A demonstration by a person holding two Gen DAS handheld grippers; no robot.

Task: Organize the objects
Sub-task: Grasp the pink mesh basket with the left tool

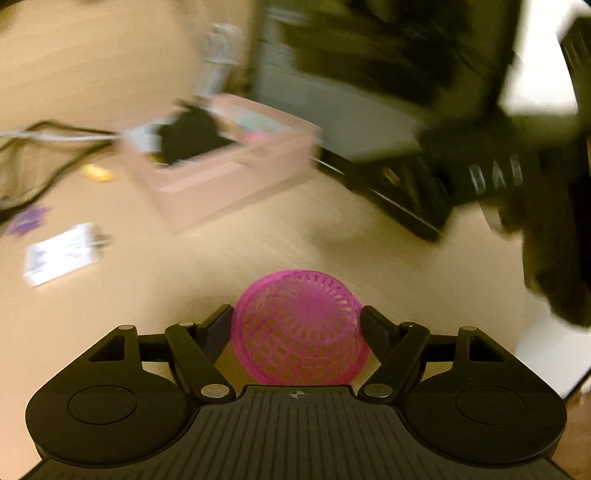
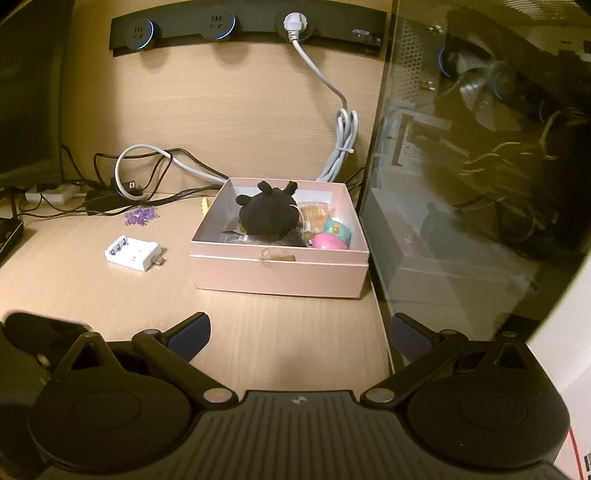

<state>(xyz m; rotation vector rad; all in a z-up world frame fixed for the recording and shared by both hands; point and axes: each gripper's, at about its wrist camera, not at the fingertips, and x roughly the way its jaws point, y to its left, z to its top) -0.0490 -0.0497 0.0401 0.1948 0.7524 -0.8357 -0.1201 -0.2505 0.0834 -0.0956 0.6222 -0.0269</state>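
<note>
A pink mesh basket (image 1: 299, 328) sits mouth-down between the fingers of my left gripper (image 1: 297, 314), which is shut on its two sides. The basket looks sharp while the table behind it is smeared by motion. Ahead in the left wrist view lies the open pink box (image 1: 229, 173). In the right wrist view the pink box (image 2: 277, 273) holds a black plush toy (image 2: 267, 218), a wrapped snack and a pink and teal round toy. My right gripper (image 2: 299, 328) hangs open over bare table in front of the box, with nothing between its fingers.
A white battery charger (image 2: 135, 253) and purple beads (image 2: 141, 215) lie left of the box. Cables (image 2: 147, 177) tangle behind them, below a wall socket strip (image 2: 247, 26). A glass-sided computer case (image 2: 461, 184) stands tight against the box's right side. A dark blurred shape (image 1: 517, 177) fills the right of the left wrist view.
</note>
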